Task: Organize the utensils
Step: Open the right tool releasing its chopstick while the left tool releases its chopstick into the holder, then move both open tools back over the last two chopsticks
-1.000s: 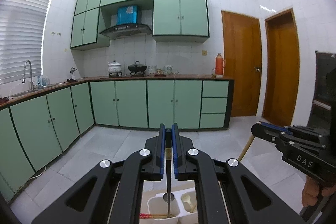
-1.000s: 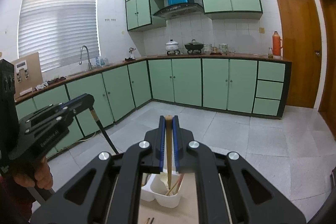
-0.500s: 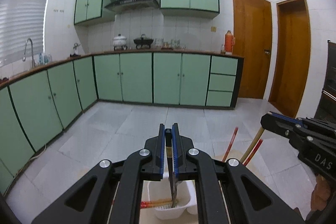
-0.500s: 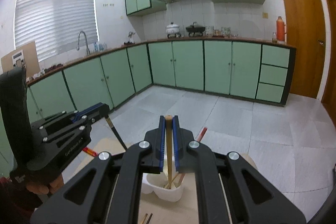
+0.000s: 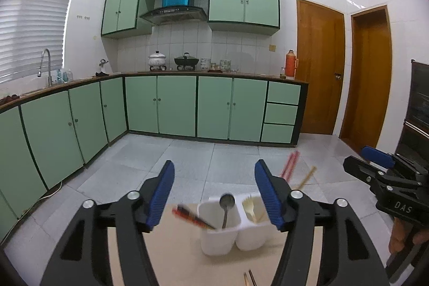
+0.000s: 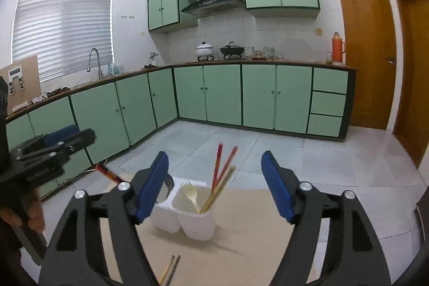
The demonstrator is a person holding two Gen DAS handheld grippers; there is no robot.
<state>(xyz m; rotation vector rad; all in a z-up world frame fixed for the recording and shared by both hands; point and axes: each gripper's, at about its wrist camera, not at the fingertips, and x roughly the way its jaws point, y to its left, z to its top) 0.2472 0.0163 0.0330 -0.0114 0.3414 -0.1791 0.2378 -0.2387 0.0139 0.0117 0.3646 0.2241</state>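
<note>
A white two-compartment holder [image 5: 222, 235] [image 6: 198, 221] stands on the beige table [image 5: 174, 253]. Its left cup holds a metal spoon [image 5: 226, 201] and a red-and-black chopstick [image 5: 193, 216] [image 6: 107, 173], which leans out to the left and is blurred. The right cup holds a cream fork [image 6: 190, 195], red chopsticks [image 6: 222, 165] and a wooden chopstick [image 6: 219, 189]. My left gripper [image 5: 214, 195] hangs just above and short of the holder. Its jaws are opening and the pads touch nothing. My right gripper [image 6: 215, 184] is likewise opening over the right cup, gripping nothing.
A loose pair of chopsticks [image 6: 169, 270] [image 5: 249, 278] lies on the table near the front edge. A hand holds each gripper at the frame sides. Green kitchen cabinets [image 5: 174, 106] and grey floor tiles lie beyond the table.
Both grippers were shut, the left on the red-and-black chopstick, the right on the wooden one. Both sank toward the holder and opened. The sticks now stand in the cups.
</note>
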